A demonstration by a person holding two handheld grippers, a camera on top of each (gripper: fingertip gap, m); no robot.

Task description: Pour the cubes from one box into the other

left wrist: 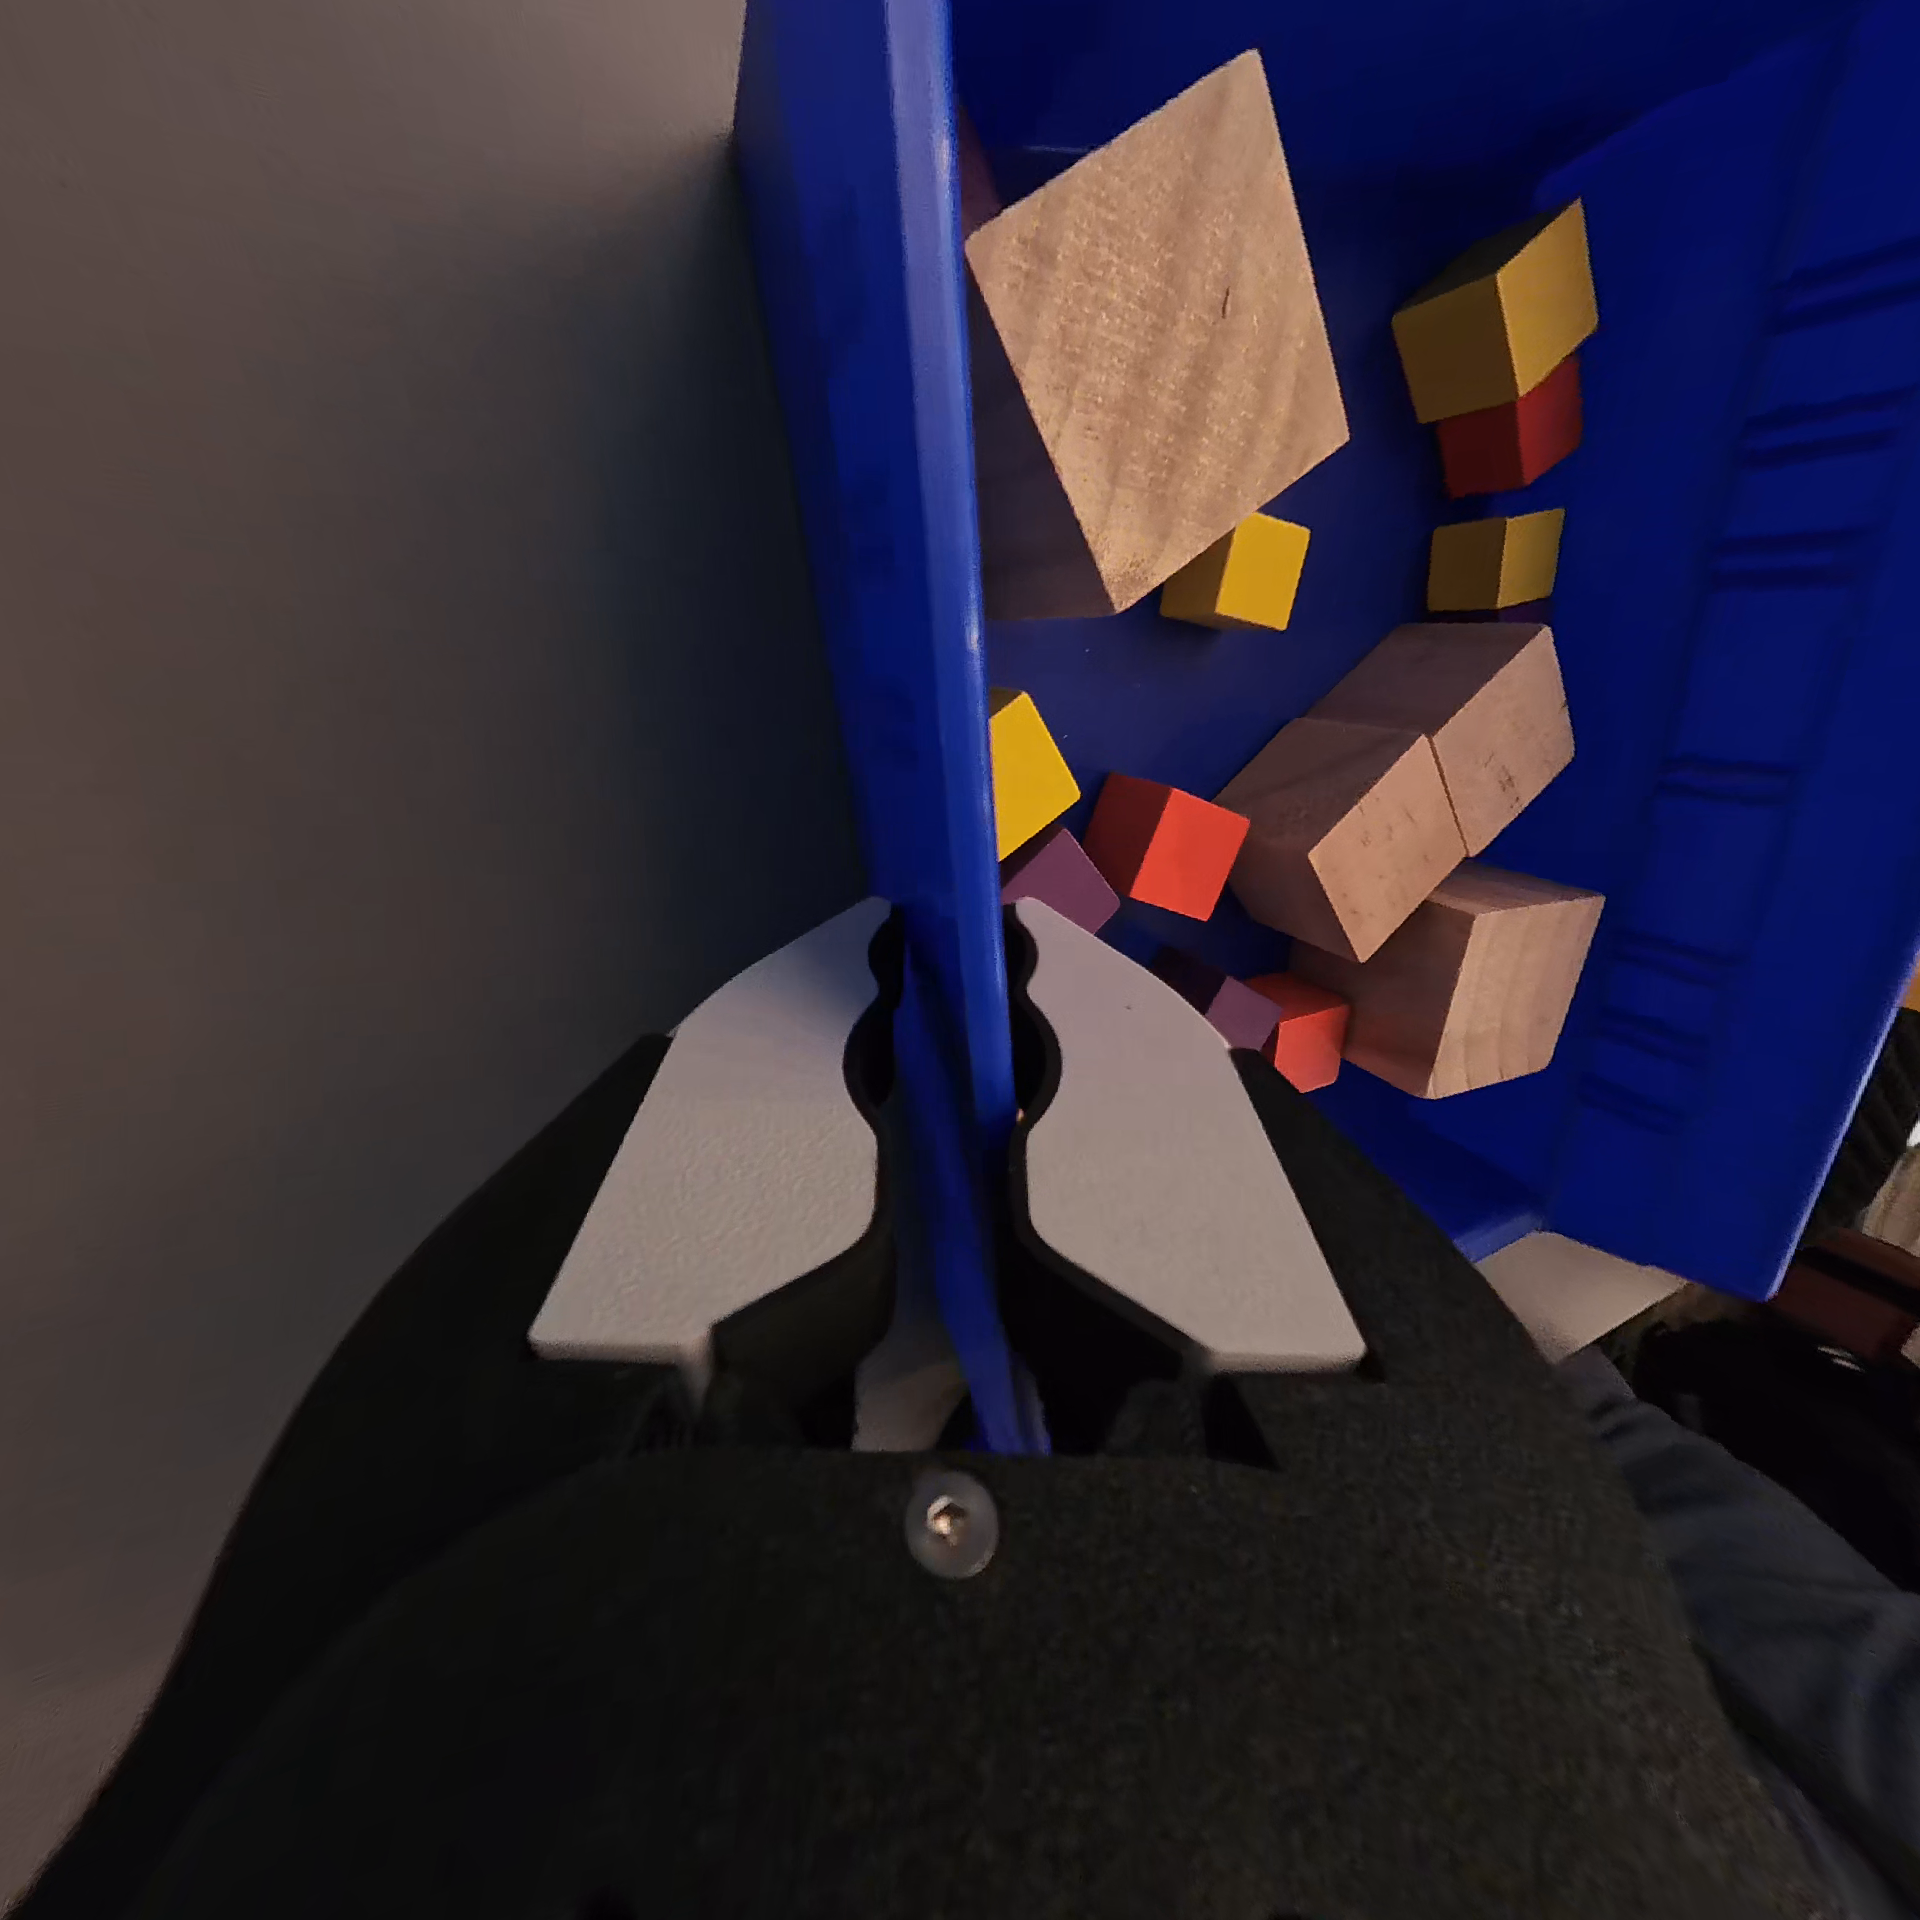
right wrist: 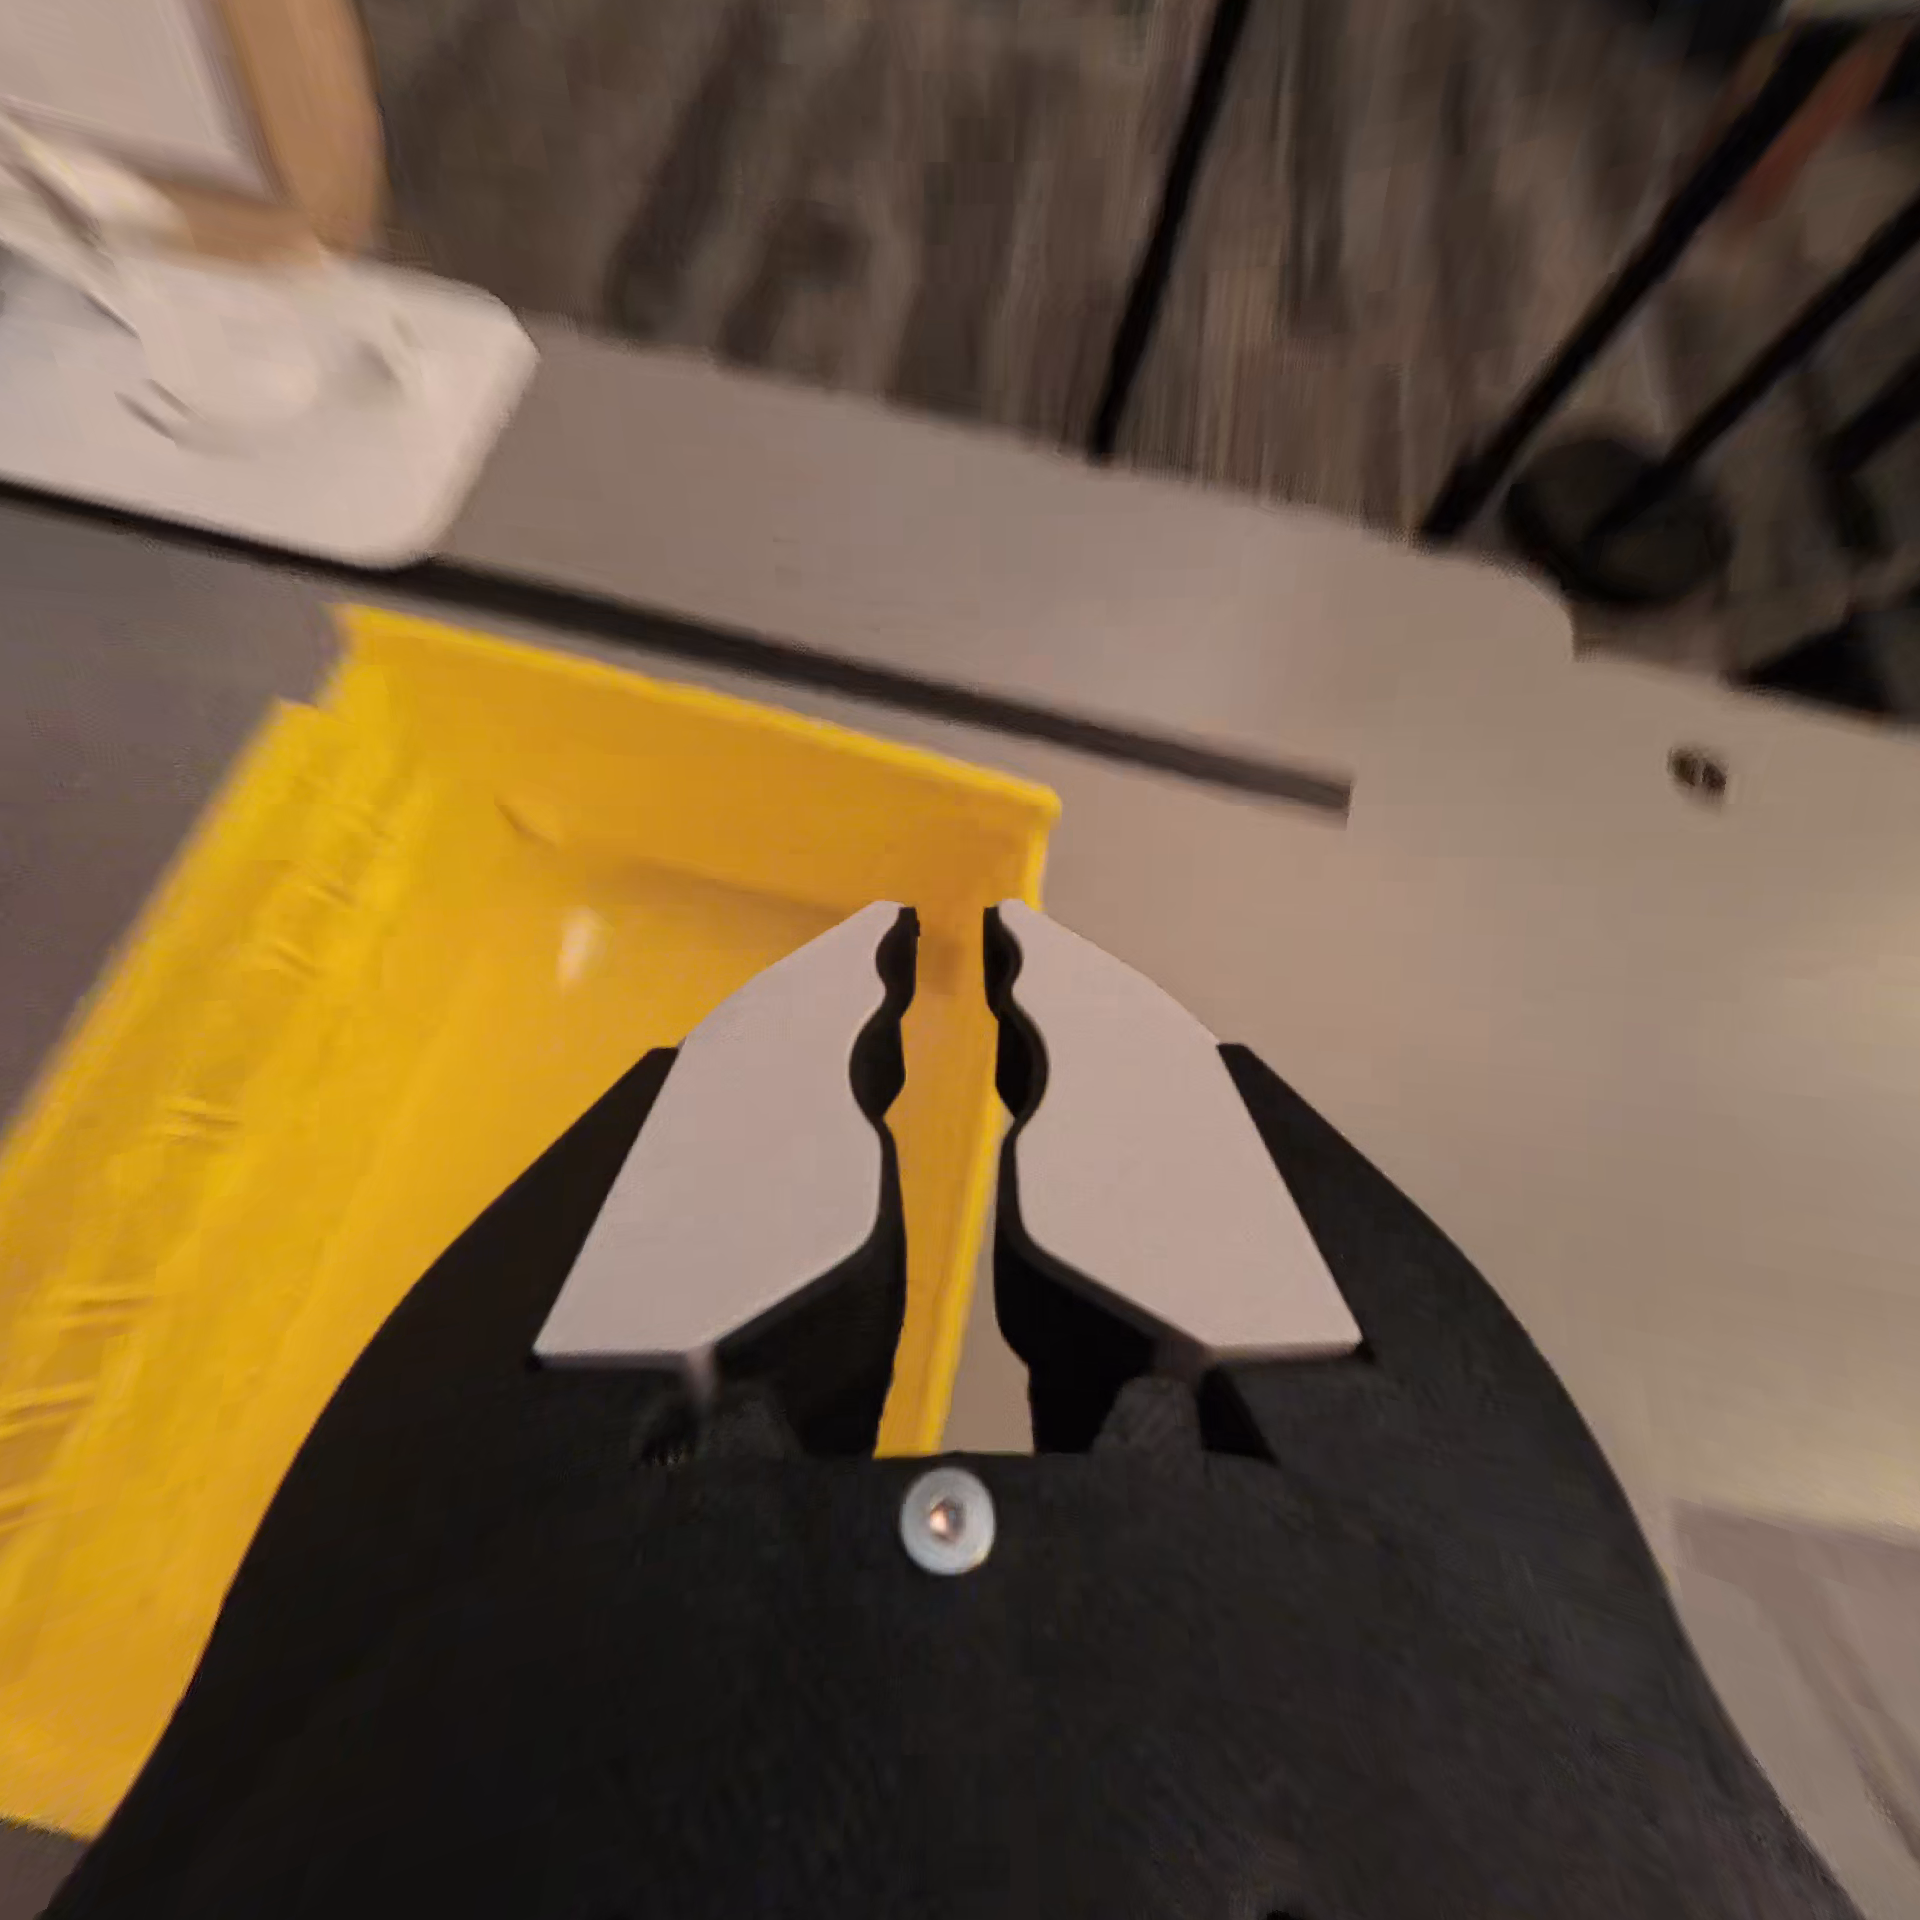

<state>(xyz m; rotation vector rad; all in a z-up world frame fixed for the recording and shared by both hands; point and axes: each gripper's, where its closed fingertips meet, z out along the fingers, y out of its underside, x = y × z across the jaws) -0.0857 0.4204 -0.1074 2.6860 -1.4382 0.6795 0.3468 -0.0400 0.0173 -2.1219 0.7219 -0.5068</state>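
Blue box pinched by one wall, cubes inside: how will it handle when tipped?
Likely stiff: the blue box wall looks straight in the left gripper. Load probably shifts: loose wooden cubes lie unevenly. The one-wall pinch may let it swing.

My blue box runs off the top and right edges. My left gripper covers part of its wall and some small cubes. On the right, motion blur smears the yellow box, cut off at left, and the counter.
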